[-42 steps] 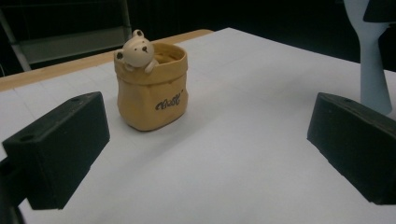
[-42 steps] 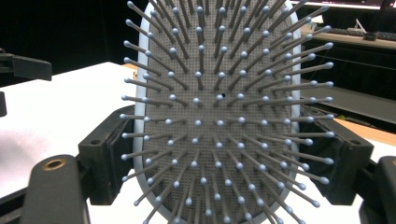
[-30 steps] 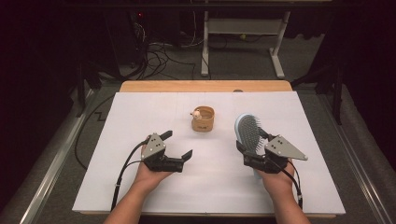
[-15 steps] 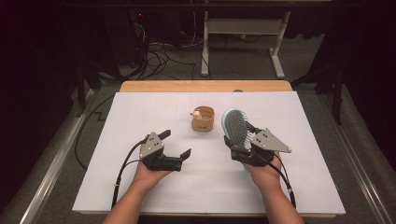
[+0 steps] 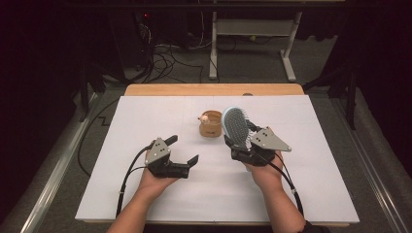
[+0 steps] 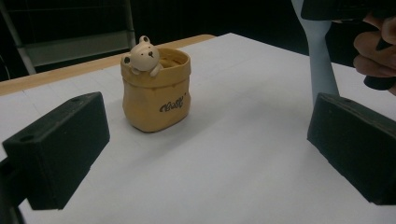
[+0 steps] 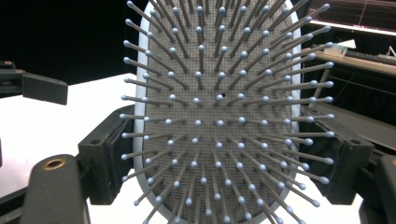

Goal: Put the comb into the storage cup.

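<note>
The right gripper [image 5: 239, 145] holds a light blue hairbrush [image 5: 236, 127] above the white bench [image 5: 301, 194]; its jaws are clenched on the brush, and the bristles face the right gripper view. The brush head stands upright, just beside a small yellow pot [image 5: 210, 124] with a bear figure [image 6: 141, 54] on its rim. The left gripper [image 5: 184, 153] rests near the bench with its jaws released and nothing between them.

One hairbrush [image 5: 236, 127], one bear pot [image 5: 210, 125]
</note>
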The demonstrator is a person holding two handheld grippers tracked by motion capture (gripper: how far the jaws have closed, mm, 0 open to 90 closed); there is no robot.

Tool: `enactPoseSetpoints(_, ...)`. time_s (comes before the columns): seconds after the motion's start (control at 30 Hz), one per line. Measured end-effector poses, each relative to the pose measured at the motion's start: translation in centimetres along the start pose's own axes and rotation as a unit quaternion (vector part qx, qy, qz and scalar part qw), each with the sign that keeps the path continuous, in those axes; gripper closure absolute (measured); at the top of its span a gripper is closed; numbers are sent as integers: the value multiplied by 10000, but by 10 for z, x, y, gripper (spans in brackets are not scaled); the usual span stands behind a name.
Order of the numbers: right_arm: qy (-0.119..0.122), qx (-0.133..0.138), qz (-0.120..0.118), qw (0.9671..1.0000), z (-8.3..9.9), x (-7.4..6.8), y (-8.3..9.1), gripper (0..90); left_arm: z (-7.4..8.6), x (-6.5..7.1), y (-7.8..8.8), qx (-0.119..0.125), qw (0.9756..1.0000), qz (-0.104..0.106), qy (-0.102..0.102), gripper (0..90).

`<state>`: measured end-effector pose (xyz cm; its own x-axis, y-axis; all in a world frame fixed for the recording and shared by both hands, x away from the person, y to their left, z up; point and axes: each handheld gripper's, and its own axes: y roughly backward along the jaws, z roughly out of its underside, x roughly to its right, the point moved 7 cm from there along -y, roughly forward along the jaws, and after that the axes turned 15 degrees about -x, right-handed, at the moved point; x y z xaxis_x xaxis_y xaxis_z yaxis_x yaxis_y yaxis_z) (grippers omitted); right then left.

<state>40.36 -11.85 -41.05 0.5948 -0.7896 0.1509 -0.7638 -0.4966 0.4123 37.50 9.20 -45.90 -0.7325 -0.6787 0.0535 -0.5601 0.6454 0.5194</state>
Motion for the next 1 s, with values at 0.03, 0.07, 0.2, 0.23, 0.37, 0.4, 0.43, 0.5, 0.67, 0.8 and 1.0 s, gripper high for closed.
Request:
enactPoseSetpoints(0.03, 36, 13, -1, 10000, -1, -1, -1, 203, 0, 0, 1, 7, 10000, -2, 5, 0)
enactPoseSetpoints(0.07, 39, 12, -2, 10000, -2, -2, -2, 203, -1, 0, 1, 17, 10000, -1, 18, 0)
enactPoseSetpoints(0.2, 99, 29, -1, 9999, -2, -5, -2, 203, -2, 1, 3, 57, 10000, 27, 37, 0)
enactPoseSetpoints(0.23, 94, 18, -8, 10000, -1, -5, -2, 203, -3, 1, 4, 57, 10000, 29, 44, 0)
enactPoseSetpoints(0.37, 15, -11, -93, 10000, 4, -8, -1, 203, -3, 2, 5, 65, 10000, 38, 59, 0)
enactPoseSetpoints(0.4, 72, -39, -69, 9999, 6, -9, -1, 203, -3, 2, 5, 57, 10000, 40, 52, 0)
enactPoseSetpoints(0.43, 110, -69, -54, 9999, 7, -10, -1, 203, -4, 3, 6, 61, 10000, 43, 53, 0)
enactPoseSetpoints(0.5, 114, -64, -57, 9999, 9, -11, 1, 203, -5, 4, 7, 65, 10000, 47, 40, 0)
enactPoseSetpoints(0.67, 157, -70, -103, 9998, 11, -16, 5, 203, -8, 9, 9, 70, 10000, 61, -21, 0)
enactPoseSetpoints(0.8, 199, -61, -121, 9997, 11, -21, 5, 203, -10, 10, 10, 68, 9999, 77, -35, 0)
enactPoseSetpoints(1.0, 327, -101, -140, 9993, 12, -30, 2, 203, -12, 11, 15, 109, 9999, 87, -45, 0)
